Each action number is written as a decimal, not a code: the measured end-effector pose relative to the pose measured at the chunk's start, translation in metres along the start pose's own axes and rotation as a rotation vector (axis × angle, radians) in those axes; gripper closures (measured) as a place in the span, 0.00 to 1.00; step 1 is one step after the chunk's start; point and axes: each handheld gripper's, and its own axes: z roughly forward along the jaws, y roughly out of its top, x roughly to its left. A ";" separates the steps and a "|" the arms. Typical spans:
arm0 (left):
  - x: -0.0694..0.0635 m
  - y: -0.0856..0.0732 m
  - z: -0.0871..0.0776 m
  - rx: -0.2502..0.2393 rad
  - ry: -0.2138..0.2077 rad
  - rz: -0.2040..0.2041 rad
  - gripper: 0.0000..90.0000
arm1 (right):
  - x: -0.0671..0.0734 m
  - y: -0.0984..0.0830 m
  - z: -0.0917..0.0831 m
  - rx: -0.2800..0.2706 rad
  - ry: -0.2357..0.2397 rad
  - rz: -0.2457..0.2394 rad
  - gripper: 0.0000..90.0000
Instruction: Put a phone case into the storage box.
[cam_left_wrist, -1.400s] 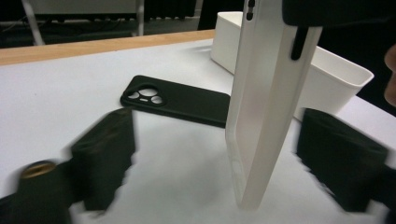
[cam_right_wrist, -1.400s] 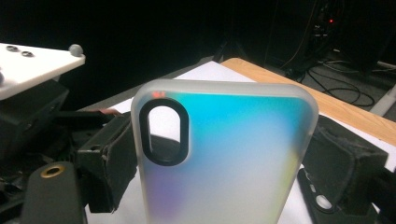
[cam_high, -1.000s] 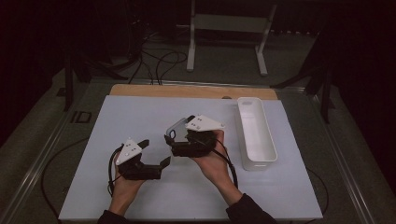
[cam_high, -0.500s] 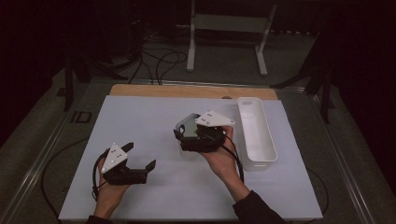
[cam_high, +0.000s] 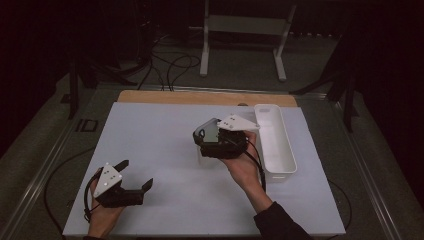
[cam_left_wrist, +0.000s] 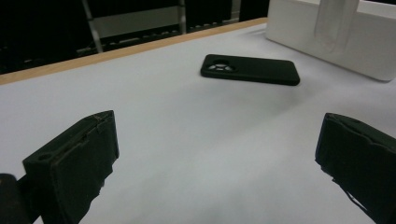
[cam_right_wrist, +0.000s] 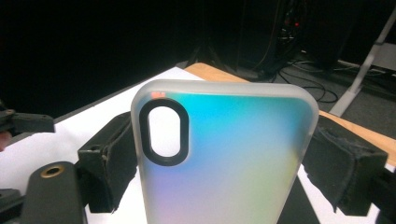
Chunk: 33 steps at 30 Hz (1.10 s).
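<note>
My right gripper (cam_high: 202, 144) is held above the middle of the white board, shut on a frosted phone case. In the right gripper view that phone case (cam_right_wrist: 224, 154) stands upright between the two pads (cam_right_wrist: 109, 161), shimmering blue to green, with an oval camera cutout at its upper left. My left gripper (cam_high: 136, 174) rests near the board's front left corner with its jaws wide apart and nothing between them. In the left gripper view, a black phone (cam_left_wrist: 250, 70) lies flat, back up, well ahead of the open left gripper (cam_left_wrist: 219, 140).
A long white tray (cam_high: 272, 142) lies along the board's right side; its wall (cam_left_wrist: 327, 46) rises just behind the black phone. A wooden strip (cam_high: 200, 97) borders the far edge. Beyond it are a metal stand (cam_high: 242, 30) and floor cables.
My left gripper has drawn back toward the front left corner, away from the right one. The right gripper with the case has shifted slightly right and farther away.
</note>
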 end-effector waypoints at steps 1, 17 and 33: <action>0.001 -0.001 -0.001 0.002 0.000 -0.002 0.00 | -0.001 0.000 0.000 -0.001 -0.004 0.001 0.19; 0.006 -0.010 0.000 0.016 0.044 -0.002 0.00 | -0.026 0.011 0.000 -0.008 -0.074 0.034 0.19; 0.007 -0.011 0.000 0.012 0.047 -0.016 0.00 | -0.052 0.028 -0.009 -0.019 -0.134 0.046 0.19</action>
